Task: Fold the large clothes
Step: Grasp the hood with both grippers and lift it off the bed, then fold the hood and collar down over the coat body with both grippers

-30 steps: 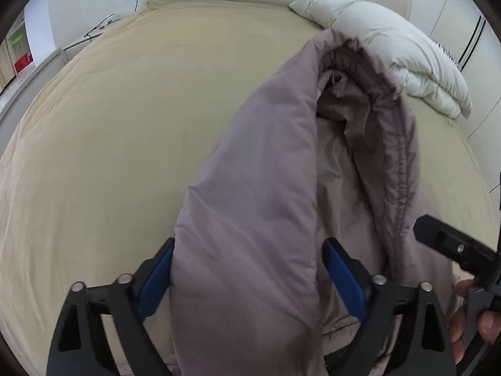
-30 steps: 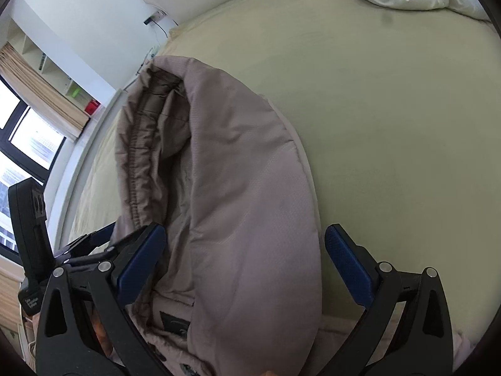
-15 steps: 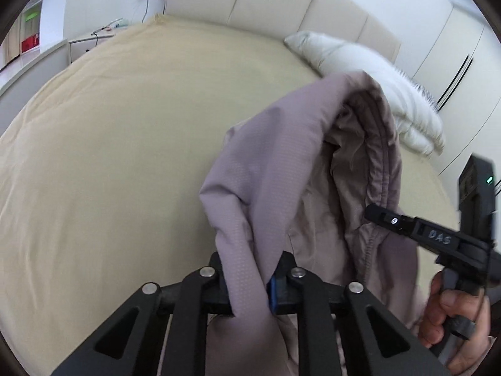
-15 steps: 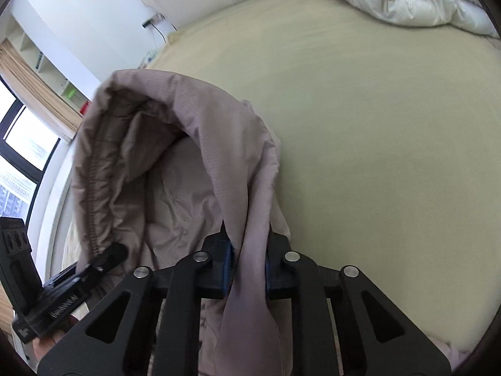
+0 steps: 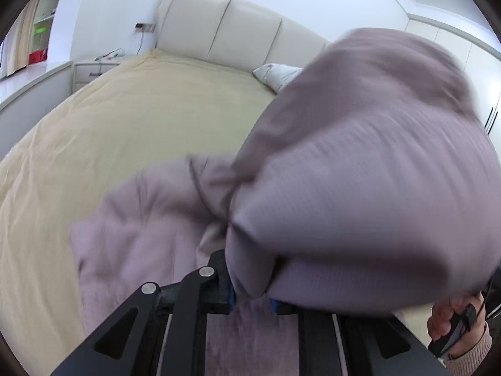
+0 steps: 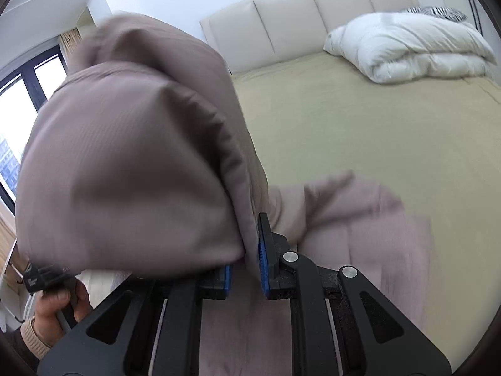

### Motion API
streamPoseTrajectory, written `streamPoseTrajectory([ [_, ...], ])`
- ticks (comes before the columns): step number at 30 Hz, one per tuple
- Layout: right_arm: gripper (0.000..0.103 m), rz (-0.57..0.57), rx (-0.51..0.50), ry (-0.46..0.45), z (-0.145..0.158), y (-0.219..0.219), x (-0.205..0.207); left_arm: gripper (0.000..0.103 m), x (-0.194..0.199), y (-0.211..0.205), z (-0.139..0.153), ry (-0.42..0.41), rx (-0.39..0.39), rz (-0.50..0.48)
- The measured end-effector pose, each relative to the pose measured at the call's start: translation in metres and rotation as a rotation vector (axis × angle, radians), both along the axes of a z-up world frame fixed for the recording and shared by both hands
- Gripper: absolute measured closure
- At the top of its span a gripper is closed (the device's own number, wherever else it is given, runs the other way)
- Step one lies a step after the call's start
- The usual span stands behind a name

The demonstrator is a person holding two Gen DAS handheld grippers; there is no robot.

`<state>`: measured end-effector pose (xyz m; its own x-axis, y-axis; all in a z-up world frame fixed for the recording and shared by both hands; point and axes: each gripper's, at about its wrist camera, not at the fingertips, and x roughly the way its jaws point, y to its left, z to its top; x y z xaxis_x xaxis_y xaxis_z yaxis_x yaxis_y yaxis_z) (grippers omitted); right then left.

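Observation:
A large mauve padded jacket (image 5: 360, 163) hangs lifted above the beige bed (image 5: 125, 131); its lower part drapes on the sheet. My left gripper (image 5: 250, 297) is shut on a fold of the jacket's edge. In the right wrist view the jacket (image 6: 125, 156) bulges up at left, and my right gripper (image 6: 245, 269) is shut on its edge. The jacket is blurred by motion. The other hand (image 5: 454, 316) shows at the lower right of the left wrist view, and also in the right wrist view (image 6: 56, 307).
A white folded duvet (image 6: 416, 50) lies at the head of the bed by the cream headboard (image 6: 313, 9). A nightstand (image 5: 94, 69) stands at the bed's far left. A window (image 6: 18, 109) is on the left wall.
Both grippers, open around the jacket a second ago, closed on its edge and have raised it. The jacket now billows high and the view tilts toward the headboard.

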<state>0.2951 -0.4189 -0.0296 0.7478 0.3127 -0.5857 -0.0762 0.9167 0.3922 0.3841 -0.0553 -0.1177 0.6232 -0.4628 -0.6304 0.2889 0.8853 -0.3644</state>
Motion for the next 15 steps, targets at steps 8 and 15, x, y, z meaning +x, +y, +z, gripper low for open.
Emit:
streamPoseTrajectory([
  [8,0.089,0.006,-0.005,0.204,-0.072,0.014,-0.107,0.06,-0.089,0.033,-0.046,0.212,0.001,0.061],
  [15,0.089,-0.045,0.114,0.082,-0.023,-0.01,-0.11,0.056,-0.077,0.026,0.054,-0.023,-0.031,0.019],
])
